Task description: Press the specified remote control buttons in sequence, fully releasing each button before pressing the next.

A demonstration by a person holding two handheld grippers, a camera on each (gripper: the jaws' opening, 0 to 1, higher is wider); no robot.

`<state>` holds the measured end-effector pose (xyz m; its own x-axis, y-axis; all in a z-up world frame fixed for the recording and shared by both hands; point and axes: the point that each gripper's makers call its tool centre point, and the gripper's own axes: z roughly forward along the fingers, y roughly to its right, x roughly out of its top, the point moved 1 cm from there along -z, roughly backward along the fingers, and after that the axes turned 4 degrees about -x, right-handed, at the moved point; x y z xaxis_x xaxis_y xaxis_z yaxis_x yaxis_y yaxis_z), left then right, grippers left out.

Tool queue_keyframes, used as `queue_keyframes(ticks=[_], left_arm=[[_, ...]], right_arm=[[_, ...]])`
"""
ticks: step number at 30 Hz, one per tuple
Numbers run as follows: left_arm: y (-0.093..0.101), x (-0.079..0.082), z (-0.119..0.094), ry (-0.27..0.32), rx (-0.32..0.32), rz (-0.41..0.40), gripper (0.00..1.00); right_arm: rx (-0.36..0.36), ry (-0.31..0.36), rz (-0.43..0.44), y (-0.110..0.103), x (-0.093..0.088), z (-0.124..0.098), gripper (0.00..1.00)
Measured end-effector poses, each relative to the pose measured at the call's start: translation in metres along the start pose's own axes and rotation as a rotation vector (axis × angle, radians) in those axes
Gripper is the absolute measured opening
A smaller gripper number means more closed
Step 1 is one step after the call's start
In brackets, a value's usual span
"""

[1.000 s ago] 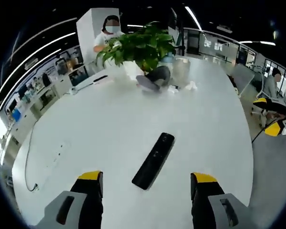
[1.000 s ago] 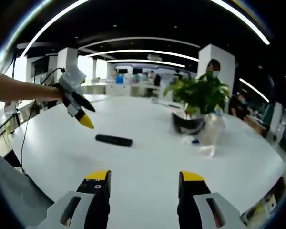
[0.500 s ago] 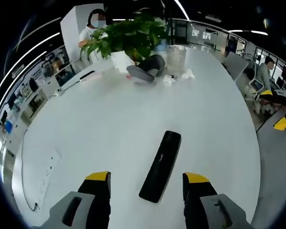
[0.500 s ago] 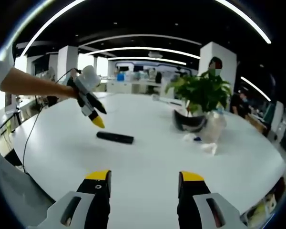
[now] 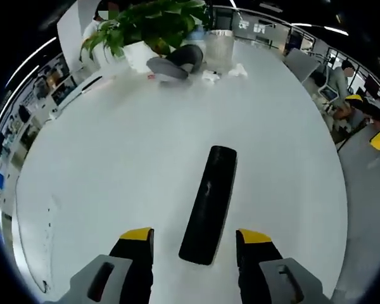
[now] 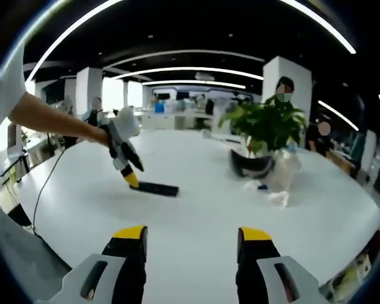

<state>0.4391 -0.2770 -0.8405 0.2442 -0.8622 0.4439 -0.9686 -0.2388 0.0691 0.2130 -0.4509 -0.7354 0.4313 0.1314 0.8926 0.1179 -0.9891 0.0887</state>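
Left gripper [image 5: 193, 237] hangs low over the remote [image 5: 209, 202], its two yellow-tipped jaws spread wide with the remote's near end lying between them, neither jaw touching it that I can tell; from the right gripper view the same left gripper [image 6: 132, 178] comes down at a slant, held by a person's bare arm [image 6: 57, 120], its yellow tips right at the remote's [image 6: 153, 188] left end; whether they touch there is too small to tell. Right gripper [image 6: 191, 237] is held back from the remote, well apart, jaws spread wide with nothing between them.

That remote is a long, slim black bar with rounded ends, matte, lying flat on the white table [image 5: 114, 164]; its buttons are too dark to make out, only a faint pale mark near its middle. In the left gripper view its long axis runs nearly straight away from the jaws, leaning a little to the right at the far end; in the right gripper view it lies crosswise.

Beyond the remote's far end, well apart, stands a leafy green plant [image 5: 145, 19] in a white pot; just beside the plant lies a dark rounded thing [image 5: 174, 62], and next to that a clear plastic container [image 5: 218, 50] and some crumpled white scraps [image 5: 225, 73]. Past the plant a person [image 6: 284, 92] stands by a white pillar.
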Motion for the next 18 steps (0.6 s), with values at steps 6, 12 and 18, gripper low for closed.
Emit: queue_keyframes(ticks=[6,12,18], left_arm=[[-0.002,-0.005,0.009,-0.033,-0.005,0.017,0.51],[-0.004,-0.01,0.013,-0.095,0.001,0.083,0.49],[-0.007,-0.009,0.016,-0.096,-0.029,0.051,0.46]], right_arm=[[-0.001,-0.008,-0.004,0.0,-0.001,0.001,0.54],[0.0,-0.01,-0.005,0.0,-0.002,0.001,0.54],[-0.007,-0.019,-0.011,0.001,-0.003,0.002,0.53]])
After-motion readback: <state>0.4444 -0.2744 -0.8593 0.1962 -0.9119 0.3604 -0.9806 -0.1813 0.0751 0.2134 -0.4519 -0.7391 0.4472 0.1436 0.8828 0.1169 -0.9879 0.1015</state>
